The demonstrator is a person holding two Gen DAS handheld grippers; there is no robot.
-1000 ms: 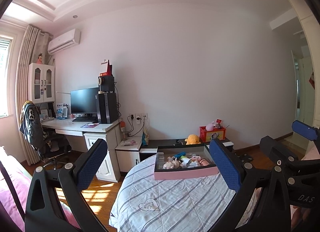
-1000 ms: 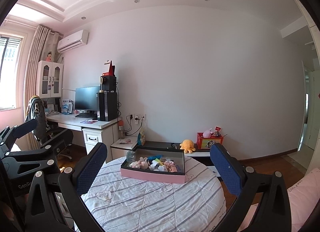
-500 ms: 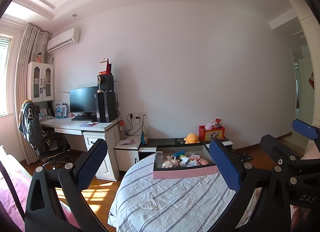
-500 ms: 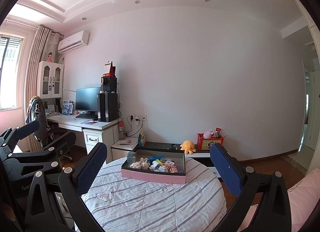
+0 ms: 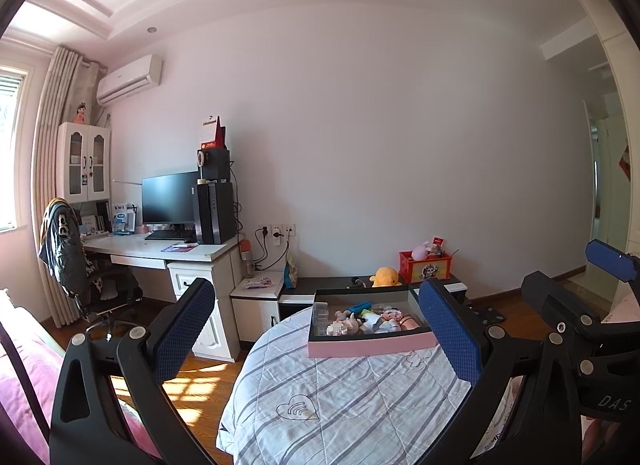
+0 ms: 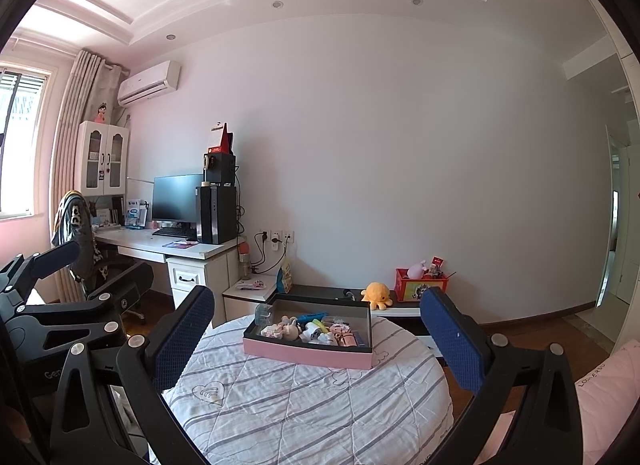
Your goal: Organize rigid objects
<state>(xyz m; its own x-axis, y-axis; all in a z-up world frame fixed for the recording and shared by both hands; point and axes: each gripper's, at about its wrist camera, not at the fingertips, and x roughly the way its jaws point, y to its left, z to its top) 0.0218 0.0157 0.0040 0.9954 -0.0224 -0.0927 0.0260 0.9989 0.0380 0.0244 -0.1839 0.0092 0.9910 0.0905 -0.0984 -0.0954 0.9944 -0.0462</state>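
Your left gripper point(image 5: 320, 341) is spread wide with nothing between its blue pads point(image 5: 182, 329); your right gripper point(image 6: 316, 341) is just as wide and just as bare. Both hover near you, above the near edge of the striped quilt point(image 6: 304, 397), well short of anything to grab. Farther out on the quilt sits the pink-sided box point(image 6: 308, 353), and the small toys point(image 6: 312, 329) are heaped inside it, too small to name one by one. Step is ambiguous: toys in the box fit either sorting done or a pile waiting to be arranged. Either way you're at standoff, not in contact. Any next pick means closing the distance to the box and centring the pads on one piece. Far wall: desk point(image 5: 160, 251) at left, orange plush point(image 6: 374, 293) on the low shelf.
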